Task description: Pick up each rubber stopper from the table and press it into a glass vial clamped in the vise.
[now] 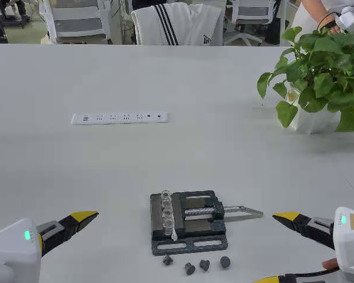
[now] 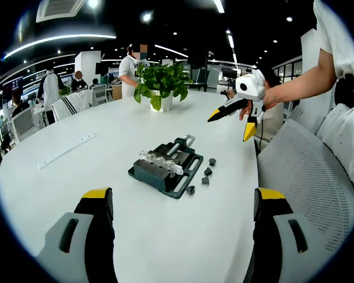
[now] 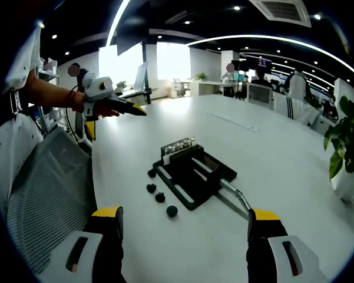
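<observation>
Four stoppers (image 1: 204,265) are laid on the desk (image 1: 106,177) (beside the vise (image 1: 191,227)). The fingers of the left gripper (image 2: 182,194) and right gripper (image 3: 186,213) are held apart.

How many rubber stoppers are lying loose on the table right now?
4. All lie on the table in a rough row just before the vise: leftmost stopper, second stopper, third stopper, rightmost stopper. Whether the glass vials hold more is too small to tell.

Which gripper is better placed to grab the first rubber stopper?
Probably right: the right gripper, open, sits close to the rightmost stopper, jaws pointing toward it; the left gripper, also open, is farther from any stopper.
</observation>
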`<state>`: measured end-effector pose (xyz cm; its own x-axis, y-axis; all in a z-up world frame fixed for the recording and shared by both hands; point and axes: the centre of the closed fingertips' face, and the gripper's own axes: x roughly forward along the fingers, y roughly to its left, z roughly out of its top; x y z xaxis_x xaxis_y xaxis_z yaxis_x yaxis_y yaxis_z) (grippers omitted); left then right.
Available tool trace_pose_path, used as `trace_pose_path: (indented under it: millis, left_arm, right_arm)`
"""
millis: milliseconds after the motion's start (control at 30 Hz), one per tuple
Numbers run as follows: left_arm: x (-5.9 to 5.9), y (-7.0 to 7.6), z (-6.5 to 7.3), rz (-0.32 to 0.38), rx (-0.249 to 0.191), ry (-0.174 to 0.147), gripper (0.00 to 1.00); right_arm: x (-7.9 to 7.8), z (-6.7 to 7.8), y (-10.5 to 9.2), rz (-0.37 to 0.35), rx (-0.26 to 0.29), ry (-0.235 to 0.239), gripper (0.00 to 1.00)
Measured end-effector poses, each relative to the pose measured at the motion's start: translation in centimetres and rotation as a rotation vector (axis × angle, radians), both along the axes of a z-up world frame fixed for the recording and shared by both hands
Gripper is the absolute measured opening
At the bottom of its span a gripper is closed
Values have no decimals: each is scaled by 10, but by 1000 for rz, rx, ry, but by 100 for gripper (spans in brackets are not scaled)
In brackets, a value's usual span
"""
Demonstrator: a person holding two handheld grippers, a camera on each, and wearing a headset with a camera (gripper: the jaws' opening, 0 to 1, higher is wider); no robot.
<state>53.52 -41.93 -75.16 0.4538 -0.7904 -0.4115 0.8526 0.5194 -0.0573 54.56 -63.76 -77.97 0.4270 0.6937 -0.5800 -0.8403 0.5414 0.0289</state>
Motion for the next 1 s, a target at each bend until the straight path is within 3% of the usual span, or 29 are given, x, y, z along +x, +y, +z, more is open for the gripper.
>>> trace_pose_path:
  millis: [567, 800, 1000]
  left_arm:
    - [0, -3, 0, -2, -8, 0, 99]
    - [-1, -1, -1, 0, -12, -1, 99]
    - [0, 0, 0, 3, -18, -6, 99]
  right_arm:
    - [2, 1, 0, 26, -25, 8, 84]
    - [3, 1, 1, 60, -60, 17, 81]
    - [2, 1, 9, 134, -123, 20, 78]
